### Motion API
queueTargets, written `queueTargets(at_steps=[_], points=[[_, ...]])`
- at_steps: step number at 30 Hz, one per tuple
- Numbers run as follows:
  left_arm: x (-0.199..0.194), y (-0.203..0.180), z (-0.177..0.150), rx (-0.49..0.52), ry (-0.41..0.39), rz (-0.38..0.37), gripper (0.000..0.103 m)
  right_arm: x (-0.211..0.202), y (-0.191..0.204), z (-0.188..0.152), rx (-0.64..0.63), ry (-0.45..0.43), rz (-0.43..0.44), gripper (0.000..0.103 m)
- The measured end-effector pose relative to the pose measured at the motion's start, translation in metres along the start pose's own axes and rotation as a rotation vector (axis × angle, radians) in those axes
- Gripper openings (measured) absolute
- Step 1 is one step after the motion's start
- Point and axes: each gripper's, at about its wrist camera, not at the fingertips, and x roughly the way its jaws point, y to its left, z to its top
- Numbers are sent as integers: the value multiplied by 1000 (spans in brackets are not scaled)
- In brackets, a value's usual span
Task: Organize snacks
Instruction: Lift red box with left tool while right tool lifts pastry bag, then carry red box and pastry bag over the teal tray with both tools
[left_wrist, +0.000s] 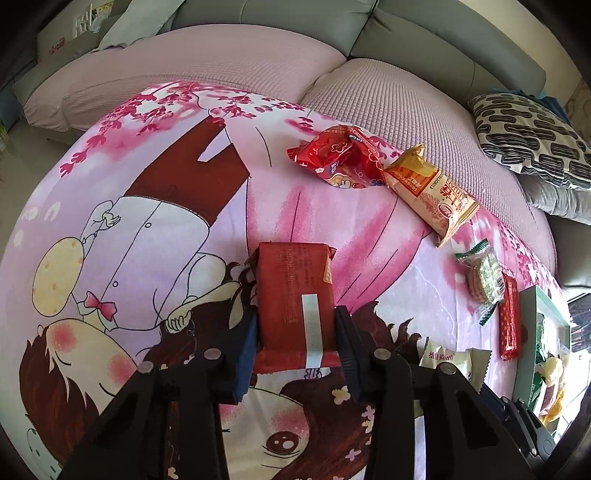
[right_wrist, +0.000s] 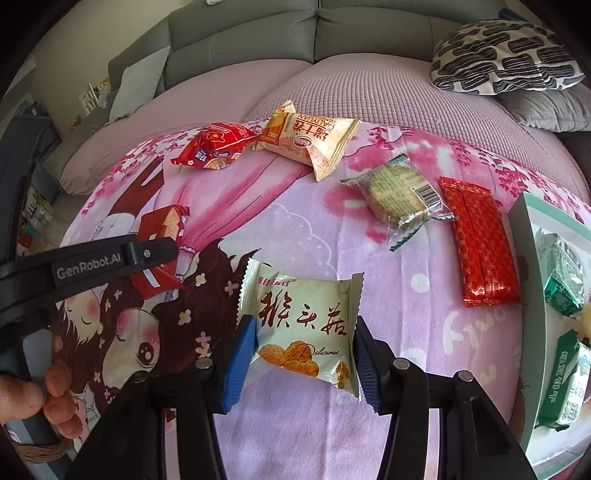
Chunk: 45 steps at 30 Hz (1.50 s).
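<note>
Right now I am holding two snacks at once. My left gripper (left_wrist: 295, 332) is clamping the dark red wafer pack (left_wrist: 295, 295) across its width, both pads pressed on its long sides, above the left part of the pink cartoon blanket (left_wrist: 147, 221). My right gripper (right_wrist: 303, 350) is straddling the cream biscuit packet (right_wrist: 306, 328); its blue pads look to be touching the packet's edges, so I judge it gripped, lightly. The open green-edged box (right_wrist: 524, 236) is sitting at the right, already holding green packets. I am judging the good move as carrying the cream packet right, keeping it level and squeezing gently, since the puffy wrapper could slip or crush, and clearing the flat red bar (right_wrist: 480, 240) lying just beside the box.
</note>
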Motion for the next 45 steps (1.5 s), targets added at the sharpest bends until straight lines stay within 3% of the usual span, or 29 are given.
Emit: queueTargets(at_steps=[12, 22, 37, 45], points=[[-30, -27, -8, 31, -41, -24, 42, -27, -37, -19, 123, -33, -2, 54], [-57, -65, -25, 98, -85, -36, 42, -78, -72, -27, 227, -123, -5, 54], [-89, -152, -68, 297, -122, -104, 42, -127, -146, -66, 383, -179, -166, 54], [-83, -191, -86, 370, -94, -123, 42, -138, -202, -83, 520, -167, -257, 54]])
